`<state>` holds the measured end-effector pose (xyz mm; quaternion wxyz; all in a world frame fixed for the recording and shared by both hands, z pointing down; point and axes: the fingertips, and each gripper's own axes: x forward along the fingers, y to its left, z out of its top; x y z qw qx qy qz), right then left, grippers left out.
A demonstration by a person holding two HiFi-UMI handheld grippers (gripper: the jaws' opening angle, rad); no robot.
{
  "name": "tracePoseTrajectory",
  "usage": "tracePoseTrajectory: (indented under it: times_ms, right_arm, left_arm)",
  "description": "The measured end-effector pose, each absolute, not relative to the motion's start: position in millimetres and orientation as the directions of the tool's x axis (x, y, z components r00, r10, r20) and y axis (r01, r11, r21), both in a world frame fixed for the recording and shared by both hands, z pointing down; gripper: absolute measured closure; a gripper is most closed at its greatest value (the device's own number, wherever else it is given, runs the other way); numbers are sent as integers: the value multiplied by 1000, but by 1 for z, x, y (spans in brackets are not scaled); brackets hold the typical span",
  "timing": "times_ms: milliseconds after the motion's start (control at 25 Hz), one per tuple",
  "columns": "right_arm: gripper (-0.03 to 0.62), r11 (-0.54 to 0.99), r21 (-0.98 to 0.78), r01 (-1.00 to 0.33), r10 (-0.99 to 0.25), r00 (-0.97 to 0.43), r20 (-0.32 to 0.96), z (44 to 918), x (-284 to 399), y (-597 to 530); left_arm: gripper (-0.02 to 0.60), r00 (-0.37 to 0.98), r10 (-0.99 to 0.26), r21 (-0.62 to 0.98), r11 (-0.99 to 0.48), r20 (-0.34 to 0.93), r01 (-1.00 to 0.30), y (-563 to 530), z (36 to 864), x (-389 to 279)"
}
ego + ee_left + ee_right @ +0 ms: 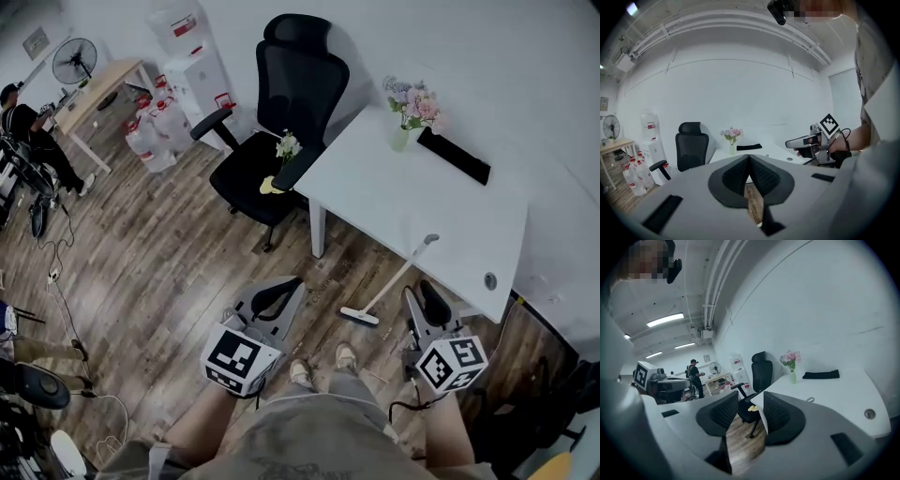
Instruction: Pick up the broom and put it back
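Observation:
The broom [389, 286] leans against the front edge of the white table [441, 220], its white head [359, 316] on the wood floor and its thin handle slanting up to the right. In the right gripper view only the handle's top loop [809, 400] shows, over the table edge. My left gripper [292, 281] hangs to the left of the broom head, apart from it, jaws shut [749, 158] on nothing. My right gripper [419, 291] is just right of the handle, not touching it, and stands open [751, 403] with only floor between its fingers.
A black office chair [281, 112] stands left of the table. A vase of flowers [412, 108] and a black flat object [455, 155] sit on the table. Water bottles [150, 131], a dispenser, a desk and a person [28, 127] are far left. Cables lie on the floor.

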<state>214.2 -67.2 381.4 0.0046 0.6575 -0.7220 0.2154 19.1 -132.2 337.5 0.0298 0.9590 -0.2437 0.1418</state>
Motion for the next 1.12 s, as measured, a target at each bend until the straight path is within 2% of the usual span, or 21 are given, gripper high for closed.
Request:
tracePoseTrajectory:
  times_ms: [480, 1120]
  right_arm:
    - [410, -101, -293, -951, -875, -55, 482, 496, 287, -112]
    - [405, -252, -275, -928, -777, 25, 629, 649, 327, -119]
  left_arm:
    - [565, 804, -468, -6, -866, 367, -501, -193, 398, 80]
    - [565, 764, -415, 65, -859, 494, -508, -208, 516, 120]
